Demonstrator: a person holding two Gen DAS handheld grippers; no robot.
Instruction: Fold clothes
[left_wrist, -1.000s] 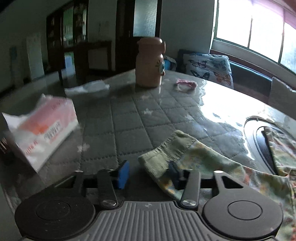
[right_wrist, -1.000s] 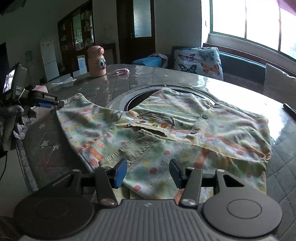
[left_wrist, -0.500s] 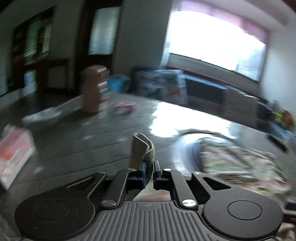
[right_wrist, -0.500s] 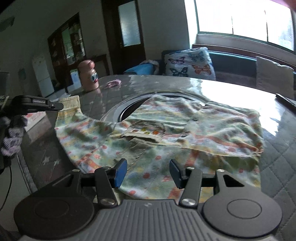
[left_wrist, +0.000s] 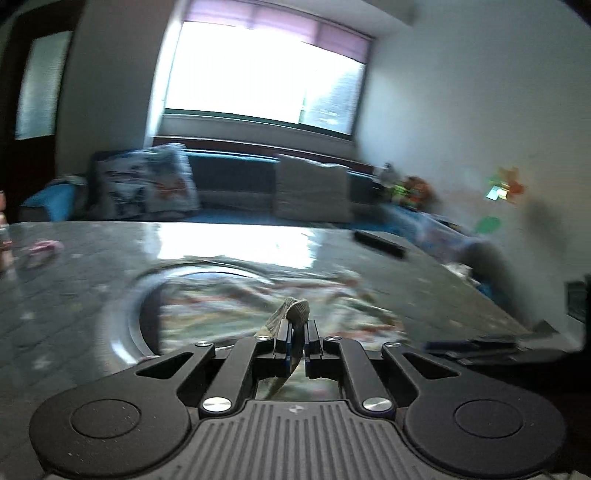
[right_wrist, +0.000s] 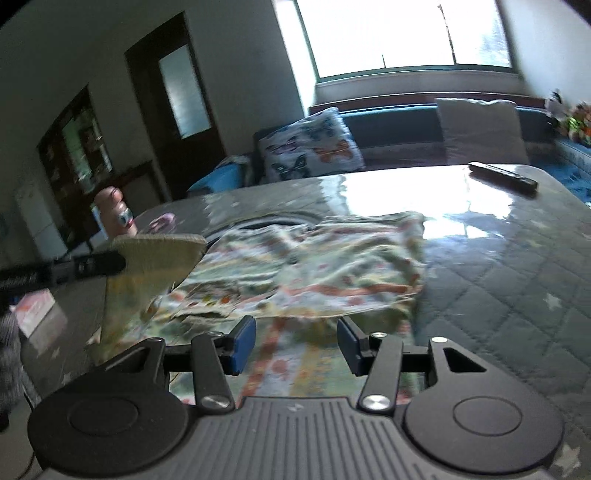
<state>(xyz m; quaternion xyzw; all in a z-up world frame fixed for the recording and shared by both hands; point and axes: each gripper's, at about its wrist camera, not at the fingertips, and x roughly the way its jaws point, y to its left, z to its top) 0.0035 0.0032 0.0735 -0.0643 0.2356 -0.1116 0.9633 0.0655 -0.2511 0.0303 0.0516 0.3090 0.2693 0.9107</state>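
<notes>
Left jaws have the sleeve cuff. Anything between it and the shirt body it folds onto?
Nothing visible. The left gripper is shut on the sleeve cuff, lifted beside the shirt. The shirt's top is bare cloth; the right gripper hangs open over its near edge, possibly close to the fold path.

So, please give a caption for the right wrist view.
Open right claw hovers over the patterned shirt while the left claw lifts its sleeve cuff.

Bright window (left_wrist: 266, 74) backlight, tabletop (right_wrist: 517, 258) glare, motion blur, fisheye-warped edges.
</notes>
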